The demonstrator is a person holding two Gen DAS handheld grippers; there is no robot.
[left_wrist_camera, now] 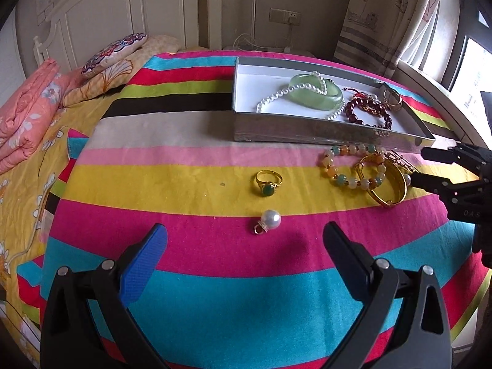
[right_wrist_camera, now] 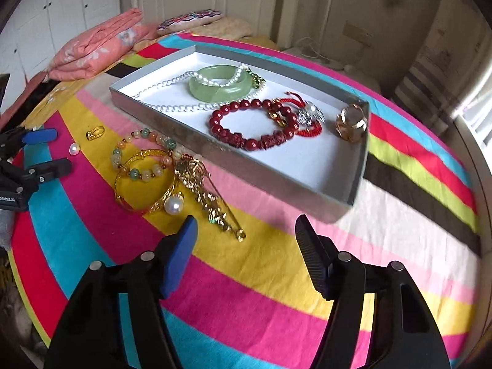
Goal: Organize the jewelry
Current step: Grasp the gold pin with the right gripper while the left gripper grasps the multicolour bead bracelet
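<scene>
Lying just ahead of the open left hand-held gripper (left_wrist_camera: 246,240), the pearl pendant (left_wrist_camera: 270,220) looked light, slippery, best pinched across its round body.

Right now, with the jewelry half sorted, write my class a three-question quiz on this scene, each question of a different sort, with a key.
1. True or false: the green bangle lies inside the box.
2. Which piece lies nearest in front of the left gripper?
A. red bead bracelet
B. loose pearl pendant
C. pearl necklace
3. Fill in: the gold bangle lies on the striped ____, outside the box.

Key: 1 true. 2 B. 3 bedspread.
</scene>
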